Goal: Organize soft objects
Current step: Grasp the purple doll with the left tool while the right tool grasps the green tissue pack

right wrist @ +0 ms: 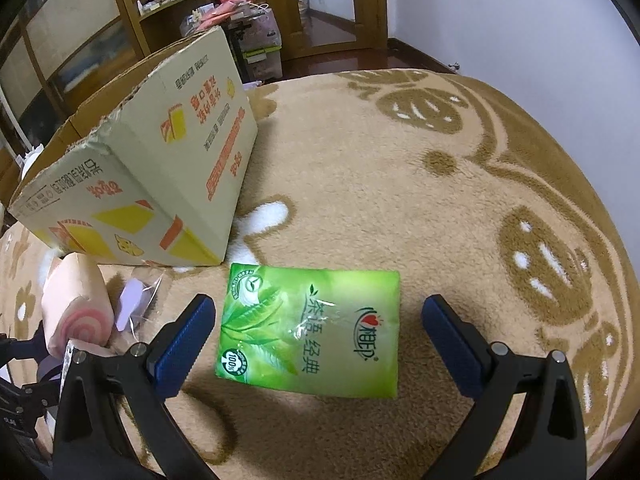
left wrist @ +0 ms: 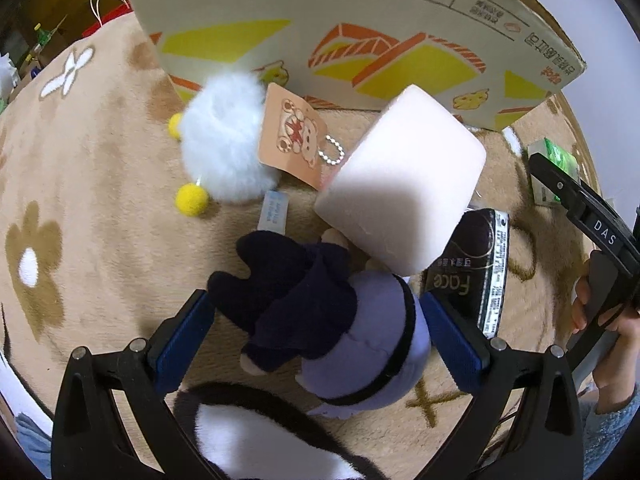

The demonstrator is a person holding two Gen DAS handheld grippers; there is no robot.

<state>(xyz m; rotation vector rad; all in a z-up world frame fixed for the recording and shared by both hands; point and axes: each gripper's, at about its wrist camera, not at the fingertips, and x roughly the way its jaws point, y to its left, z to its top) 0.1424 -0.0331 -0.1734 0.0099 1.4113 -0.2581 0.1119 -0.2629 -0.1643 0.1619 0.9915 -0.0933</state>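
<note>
In the left wrist view my left gripper (left wrist: 316, 334) is open, its blue pads on either side of a small doll (left wrist: 324, 312) in dark clothes with a lilac head, lying on the tan carpet. A pink-white sponge roll (left wrist: 404, 184) leans over the doll. A white fluffy toy (left wrist: 224, 136) with yellow pompoms and a tag lies beyond. In the right wrist view my right gripper (right wrist: 316, 340) is open around a green tissue pack (right wrist: 312, 328) flat on the carpet. The cardboard box (right wrist: 152, 160) stands behind; it also shows in the left wrist view (left wrist: 360, 36).
A dark tissue pack (left wrist: 476, 264) lies right of the doll. A black-and-white plush (left wrist: 256, 440) lies at the bottom of the left wrist view. The sponge roll (right wrist: 76, 304) and a clear wrapper (right wrist: 136, 300) lie left of the green pack. Shelves and a door stand beyond the carpet.
</note>
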